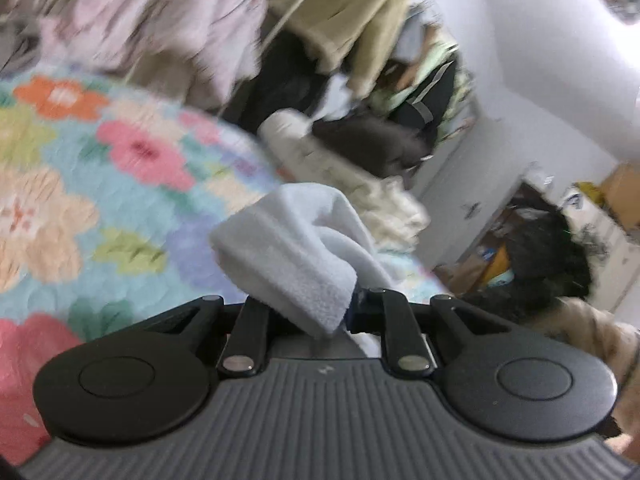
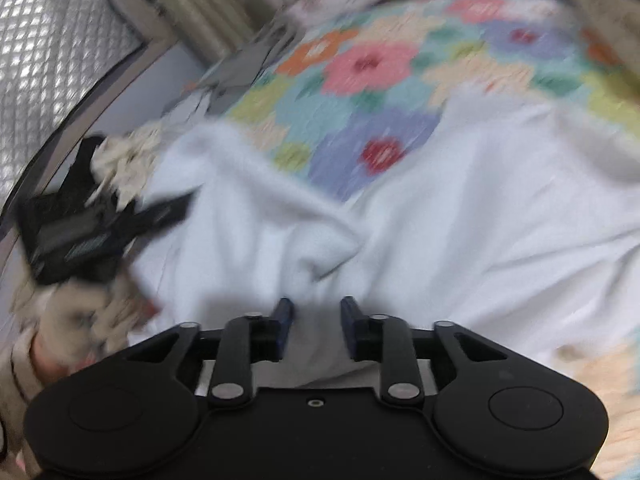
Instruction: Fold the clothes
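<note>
Only the left wrist view is showing the left hand-held gripper [image 1: 320,312] pinching the white garment [image 1: 296,248]; the right hand-held gripper [image 2: 316,320] is hovering spread directly over the garment on the floral bed [image 2: 360,80].

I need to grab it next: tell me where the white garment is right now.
The white garment lies spread on the floral quilt ahead of the right gripper; one bunched corner sits clamped in the left gripper.

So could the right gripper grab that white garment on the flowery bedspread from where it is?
Probably yes. The right gripper is open just above the white garment, with nothing between them; the left gripper grips another part.
</note>
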Tool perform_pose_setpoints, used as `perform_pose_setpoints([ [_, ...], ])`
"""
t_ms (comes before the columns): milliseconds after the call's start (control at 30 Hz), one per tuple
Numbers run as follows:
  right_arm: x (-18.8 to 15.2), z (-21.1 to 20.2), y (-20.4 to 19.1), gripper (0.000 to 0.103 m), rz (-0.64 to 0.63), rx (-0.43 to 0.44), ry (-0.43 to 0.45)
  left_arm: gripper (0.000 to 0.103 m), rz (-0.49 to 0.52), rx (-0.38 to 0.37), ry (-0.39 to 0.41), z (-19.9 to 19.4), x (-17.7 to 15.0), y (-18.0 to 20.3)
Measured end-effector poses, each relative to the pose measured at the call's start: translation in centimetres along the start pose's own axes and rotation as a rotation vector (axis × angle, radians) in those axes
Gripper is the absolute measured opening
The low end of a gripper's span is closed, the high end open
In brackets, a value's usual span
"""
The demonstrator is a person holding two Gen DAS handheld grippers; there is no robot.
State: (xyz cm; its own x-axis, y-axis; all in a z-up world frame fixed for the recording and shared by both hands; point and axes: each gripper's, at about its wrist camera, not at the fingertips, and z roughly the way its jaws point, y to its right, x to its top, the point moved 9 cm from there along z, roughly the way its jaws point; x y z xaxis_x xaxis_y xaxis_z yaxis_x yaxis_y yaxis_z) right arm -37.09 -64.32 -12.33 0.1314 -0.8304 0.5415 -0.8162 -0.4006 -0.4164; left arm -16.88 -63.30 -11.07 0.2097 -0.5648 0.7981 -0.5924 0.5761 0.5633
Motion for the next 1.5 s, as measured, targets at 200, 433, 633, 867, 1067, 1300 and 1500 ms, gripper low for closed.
perform_pose_setpoints([
  [200, 4.5, -3.2, 3.3, 0.049, 0.010, -0.169, 0.067, 0.015, 0.212, -0.133, 0.005, -1.2, -0.3, 5.8],
  [433, 8.6, -1.1, 5.4, 0.051, 0.013, -0.173, -0.021, 0.015, 0.297, -0.228, -0.032, -1.4, -1.5, 8.2],
  [633, 8.2, 1.5, 3.6, 0.058, 0.005, -0.140, -0.100, 0.015, 0.338, -0.309, -0.047, -1.4, -2.5, 9.5],
  [867, 10.5, 1.9, 3.4, 0.063, -0.058, -0.189, -0.125, 0.015, 0.385, -0.436, -0.130, -1.0, -5.3, 11.9],
  [1067, 7.7, 5.5, 4.2, 0.075, -0.206, -0.268, -0.281, 0.016, 0.393, -0.431, -0.154, -0.9, -6.2, 12.3],
  [1300, 5.5, 3.5, 5.1, 0.012, -0.282, -0.299, -0.203, 0.016, 0.327, -0.385, -0.121, -1.2, -5.2, 10.3],
  [1500, 7.9, 0.7, 2.5, 0.026, -0.335, -0.252, -0.109, 0.016, 0.299, -0.382, -0.123, -0.8, -5.1, 9.8],
])
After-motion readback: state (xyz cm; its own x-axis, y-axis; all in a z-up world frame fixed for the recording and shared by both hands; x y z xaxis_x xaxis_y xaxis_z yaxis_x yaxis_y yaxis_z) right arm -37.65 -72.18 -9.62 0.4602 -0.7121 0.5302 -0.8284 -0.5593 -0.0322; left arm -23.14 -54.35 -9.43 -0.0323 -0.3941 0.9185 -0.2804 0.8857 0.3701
